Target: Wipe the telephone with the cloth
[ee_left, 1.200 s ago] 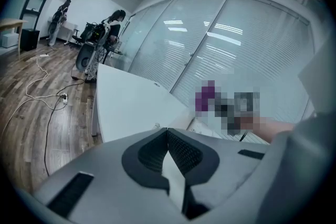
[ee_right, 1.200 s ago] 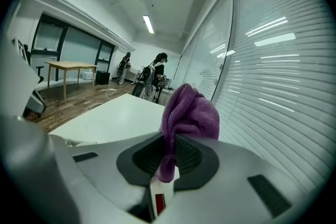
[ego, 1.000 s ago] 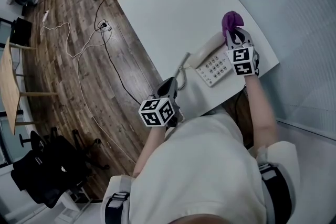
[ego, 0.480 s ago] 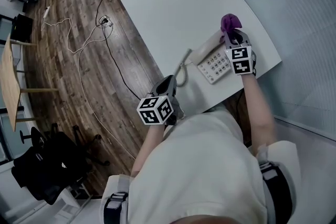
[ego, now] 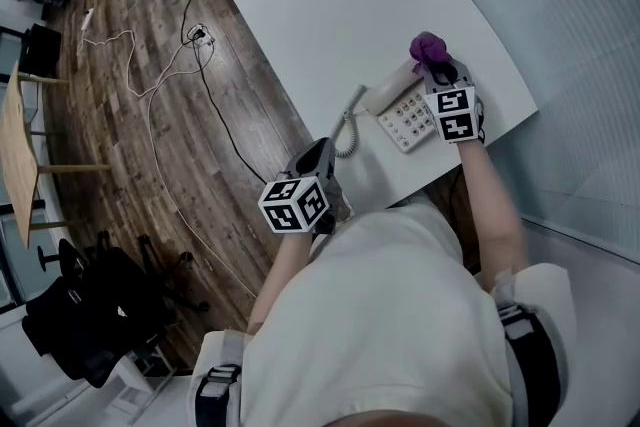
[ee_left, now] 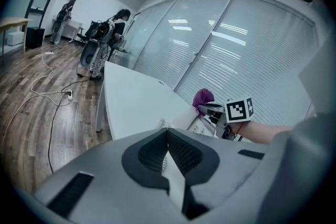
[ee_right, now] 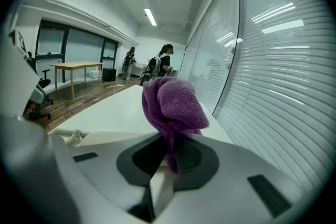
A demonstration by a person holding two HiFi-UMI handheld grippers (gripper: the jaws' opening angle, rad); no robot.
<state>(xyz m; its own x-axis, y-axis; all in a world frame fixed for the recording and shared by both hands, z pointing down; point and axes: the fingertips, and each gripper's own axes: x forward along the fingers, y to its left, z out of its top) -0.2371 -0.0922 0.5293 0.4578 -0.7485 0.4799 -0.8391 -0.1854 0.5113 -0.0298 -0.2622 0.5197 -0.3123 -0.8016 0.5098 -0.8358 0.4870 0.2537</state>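
A cream telephone (ego: 405, 112) with a keypad and coiled cord (ego: 347, 128) sits near the white desk's (ego: 330, 5) front edge. My right gripper (ego: 441, 73) is shut on a purple cloth (ego: 428, 47), which bunches up over the handset's (ego: 392, 91) far end. In the right gripper view the cloth (ee_right: 170, 105) stands between the jaws, with the handset (ee_right: 97, 138) below. My left gripper (ego: 317, 158) hangs shut and empty off the desk's front edge, left of the phone. The left gripper view shows the cloth (ee_left: 203, 96) and the phone (ee_left: 195, 124) ahead.
Cables and a power strip (ego: 197, 43) lie on the wooden floor left of the desk. A wooden table (ego: 20, 160) and black chairs (ego: 90, 315) stand at the far left. Glass walls with blinds (ee_right: 273, 60) close off the right side. People stand far back (ee_right: 163, 65).
My right gripper with the purple cloth has shifted left and a little farther along the handset. The left gripper has barely moved.
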